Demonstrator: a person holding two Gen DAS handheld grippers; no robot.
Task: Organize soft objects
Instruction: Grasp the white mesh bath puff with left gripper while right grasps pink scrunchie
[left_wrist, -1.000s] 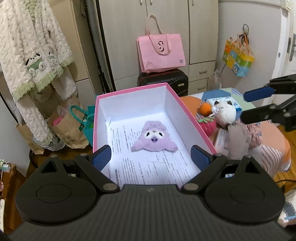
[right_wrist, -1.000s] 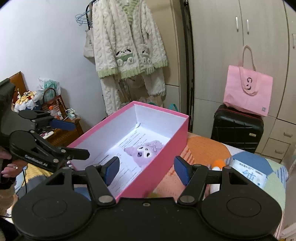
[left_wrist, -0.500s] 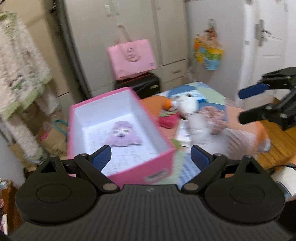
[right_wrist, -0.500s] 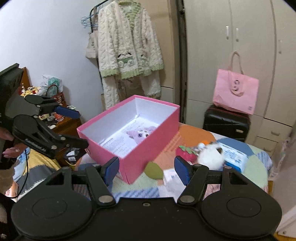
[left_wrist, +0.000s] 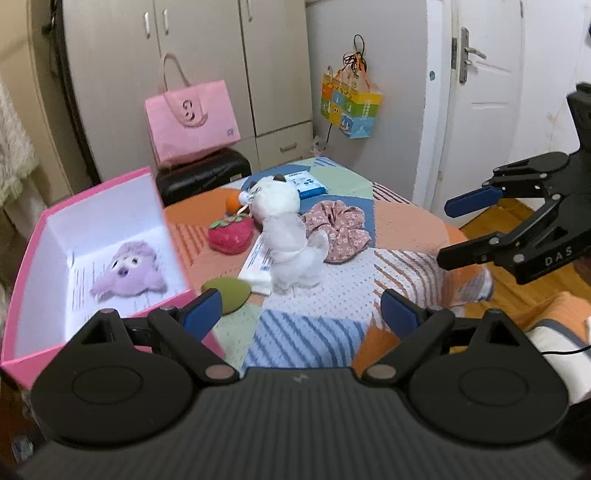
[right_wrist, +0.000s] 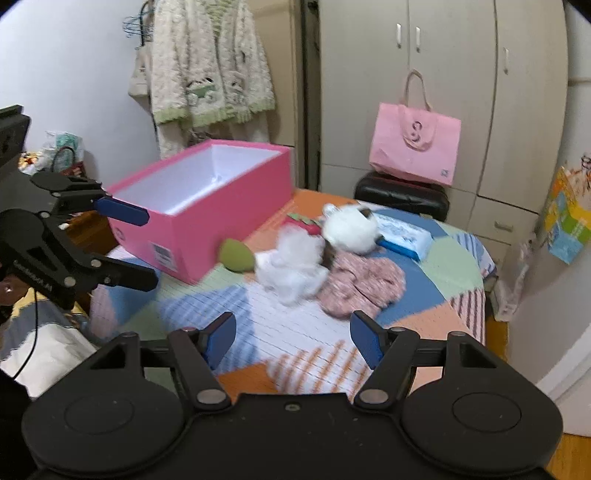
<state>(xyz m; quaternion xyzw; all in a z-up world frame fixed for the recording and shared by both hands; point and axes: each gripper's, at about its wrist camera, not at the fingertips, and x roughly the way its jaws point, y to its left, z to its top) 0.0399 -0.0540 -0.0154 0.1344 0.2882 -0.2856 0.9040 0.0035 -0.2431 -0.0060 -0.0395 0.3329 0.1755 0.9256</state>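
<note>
Fluffy white plush cat lies right of pink box; left claw open, right claw opening, both empty.

left gripper: black, blue pads, silver screws | right gripper: black, blue pads, white lettering

Left tongs wide and empty, right tongs empty, jaws opening

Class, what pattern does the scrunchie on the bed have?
The scrunchie is pink with small flowers; clearest in the left wrist view.
</note>
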